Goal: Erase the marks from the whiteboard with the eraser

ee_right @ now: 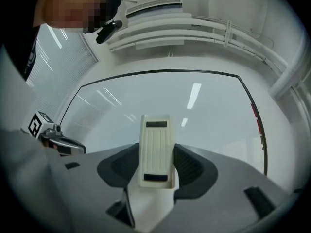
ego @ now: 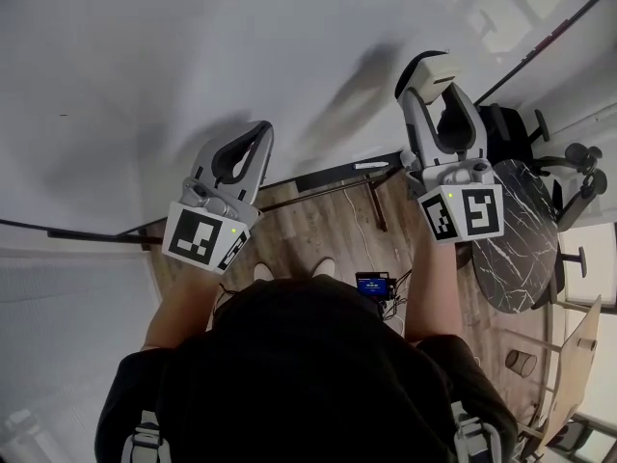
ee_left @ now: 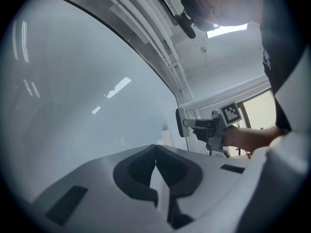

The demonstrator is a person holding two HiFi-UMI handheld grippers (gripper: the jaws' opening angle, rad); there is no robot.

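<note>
The whiteboard (ego: 193,46) fills the upper part of the head view, with a tiny dark mark (ego: 63,116) at its far left. My right gripper (ego: 432,77) is shut on a cream ribbed eraser (ego: 440,66) and holds it up near the board's right part; I cannot tell if it touches. In the right gripper view the eraser (ee_right: 155,149) stands upright between the jaws of the right gripper (ee_right: 155,165), before the board (ee_right: 170,98); a red streak (ee_right: 254,114) sits at the board's right edge. My left gripper (ego: 258,131) (ee_left: 155,153) is shut on nothing, close to the board (ee_left: 73,91).
A black ledge with a white marker (ego: 371,165) runs under the board. A round dark marble table (ego: 516,234) and office chairs (ego: 569,162) stand to the right on the wooden floor (ego: 318,230). A small blue-screened device (ego: 373,285) lies by the person's feet.
</note>
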